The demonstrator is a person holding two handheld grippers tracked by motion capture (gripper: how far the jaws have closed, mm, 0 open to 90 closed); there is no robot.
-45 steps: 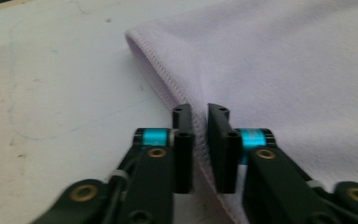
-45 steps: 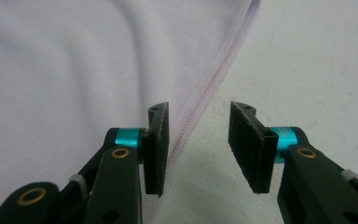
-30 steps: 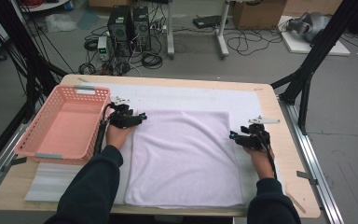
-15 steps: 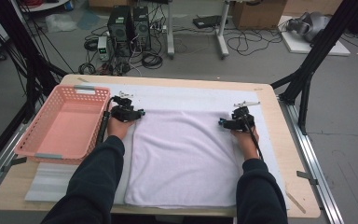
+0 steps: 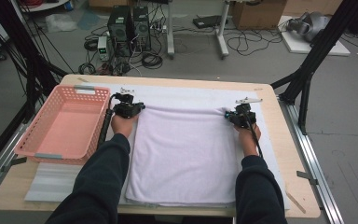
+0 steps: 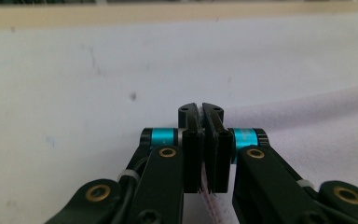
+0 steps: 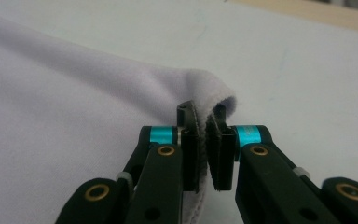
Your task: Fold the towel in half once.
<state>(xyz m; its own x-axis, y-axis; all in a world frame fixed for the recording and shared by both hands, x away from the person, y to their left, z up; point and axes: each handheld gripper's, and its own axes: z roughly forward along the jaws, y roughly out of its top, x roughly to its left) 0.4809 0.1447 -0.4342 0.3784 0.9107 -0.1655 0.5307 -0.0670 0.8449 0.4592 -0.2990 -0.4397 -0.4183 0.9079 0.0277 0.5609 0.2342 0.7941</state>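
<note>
From my remote station: the white towel lies flat across the table, its near edge by my sleeves. At its far corners, my left gripper and right gripper have just closed, each pinching the cloth. Beyond on the left, a pink basket.

Both grippers' fingers pinched closed.
</note>
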